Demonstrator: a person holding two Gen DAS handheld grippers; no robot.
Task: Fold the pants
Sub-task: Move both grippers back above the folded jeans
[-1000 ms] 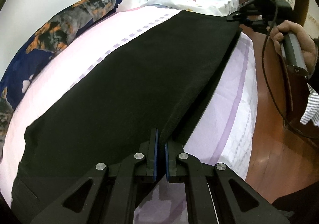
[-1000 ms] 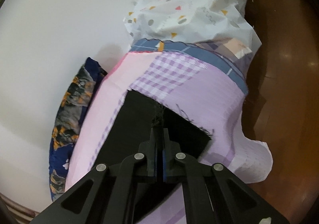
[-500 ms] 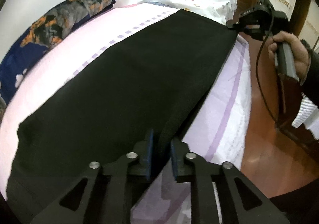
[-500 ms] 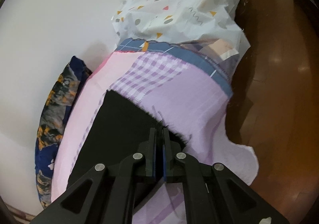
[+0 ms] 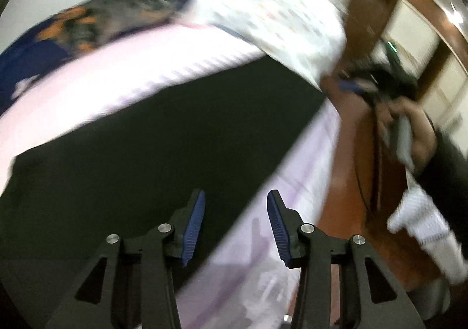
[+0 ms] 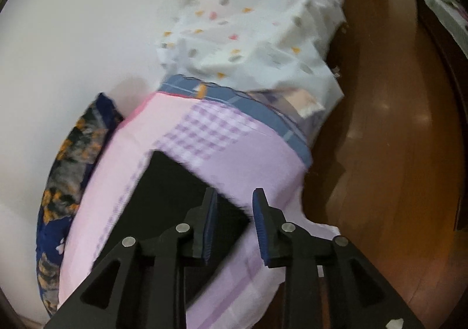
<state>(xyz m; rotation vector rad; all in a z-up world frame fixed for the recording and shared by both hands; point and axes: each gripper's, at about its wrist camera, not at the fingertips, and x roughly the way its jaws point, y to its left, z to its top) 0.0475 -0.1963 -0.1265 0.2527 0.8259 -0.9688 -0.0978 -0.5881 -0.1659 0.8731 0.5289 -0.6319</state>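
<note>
In the left wrist view, the left gripper (image 5: 235,223) filled the foreground, its jaws spread and opening, the 2 blue-padded fingers (image 5: 193,226) apart with nothing pinched between them. Just beyond and below them ran the near edge of the black pants (image 5: 152,135), which lay flat along the bed in a long dark band, released by the pads. The lilac bedsheet (image 5: 286,182) showed bare beside that edge and dropped off toward the brown wooden floor (image 5: 345,182). Farther off, the picture was blurred: the right gripper (image 5: 355,86) hung past the far end of the pants, held by a person's hand (image 5: 409,130) in a dark sleeve.

In the right wrist view, the right gripper's jaws were also parted and opening, more narrowly, with no cloth clamped; the far corner of the pants lay on the sheet beneath and between the fingertips. Beyond that corner the sheet turned to a purple checked patch (image 6: 204,133), then a blue-grey band. A dark blue patterned pillow (image 6: 70,171) was wedged between the bed and the white wall (image 6: 73,36) on the left. Farthest away sat a white cloth bundle (image 6: 263,21) dotted with small coloured shapes.
</note>
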